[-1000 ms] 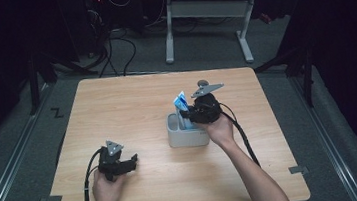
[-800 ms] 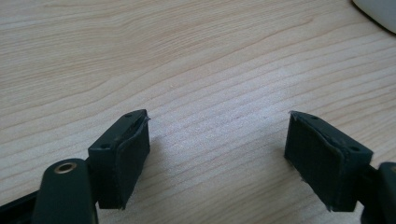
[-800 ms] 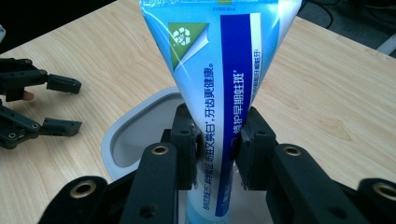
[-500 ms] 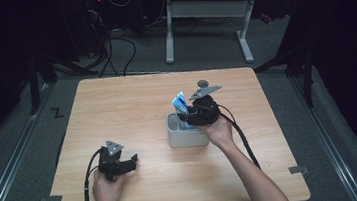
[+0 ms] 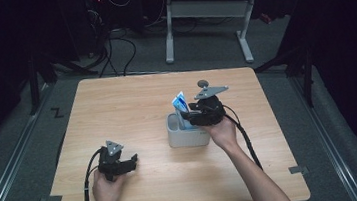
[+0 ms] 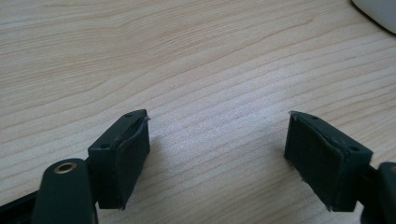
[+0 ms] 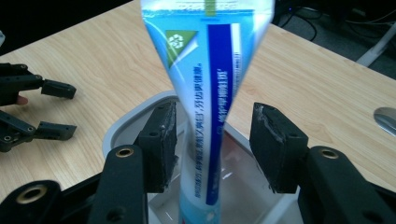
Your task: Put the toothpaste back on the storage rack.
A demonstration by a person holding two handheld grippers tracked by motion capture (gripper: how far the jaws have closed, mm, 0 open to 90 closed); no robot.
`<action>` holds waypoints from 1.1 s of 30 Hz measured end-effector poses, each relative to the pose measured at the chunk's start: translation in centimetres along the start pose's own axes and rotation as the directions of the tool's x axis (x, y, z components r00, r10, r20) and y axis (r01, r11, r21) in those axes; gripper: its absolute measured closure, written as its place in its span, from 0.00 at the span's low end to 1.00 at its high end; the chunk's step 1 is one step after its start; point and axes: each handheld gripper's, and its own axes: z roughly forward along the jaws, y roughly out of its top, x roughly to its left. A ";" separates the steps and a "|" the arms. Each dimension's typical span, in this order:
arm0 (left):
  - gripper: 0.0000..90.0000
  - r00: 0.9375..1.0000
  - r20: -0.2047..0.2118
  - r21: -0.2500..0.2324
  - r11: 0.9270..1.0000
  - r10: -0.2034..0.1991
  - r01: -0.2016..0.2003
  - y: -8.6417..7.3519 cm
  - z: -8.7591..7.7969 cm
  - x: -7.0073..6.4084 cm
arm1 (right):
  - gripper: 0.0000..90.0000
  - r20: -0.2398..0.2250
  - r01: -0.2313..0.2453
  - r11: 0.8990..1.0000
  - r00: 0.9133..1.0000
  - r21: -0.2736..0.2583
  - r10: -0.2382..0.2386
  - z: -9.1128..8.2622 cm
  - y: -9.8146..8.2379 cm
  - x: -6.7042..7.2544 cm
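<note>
A blue and white toothpaste tube [image 7: 205, 93] stands upright in a white cup [image 7: 121, 126] near the middle of the wooden table [image 5: 132, 105]. My right gripper [image 7: 215, 116] is over the cup [image 5: 180, 135] with the tube [image 5: 181, 102] between its jaws. Those jaws have just been opening, and both pads [image 7: 161, 135] stand clear of the tube. My left gripper [image 5: 131, 161] rests on the table at the front left, open and with nothing in it; bare wood lies between its jaws [image 6: 217, 126].
The left gripper also appears at the left edge of the right gripper view [image 7: 46, 107]. A corner of the cup [image 6: 378, 9] shows at the top right of the left gripper view. Beyond the table stand a grey desk frame [image 5: 202, 12] and floor cables [image 5: 120, 46].
The right hand has shifted slightly at the cup, and the tube still stands in it. The left hand has kept still.
</note>
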 end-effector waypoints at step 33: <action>0.25 1.000 0.002 0.002 1.000 0.000 0.000 0.0 0.0 0.0 | 0.61 0.028 -0.060 0.995 0.998 -0.082 0.062 -4.3 -1.9 -1.8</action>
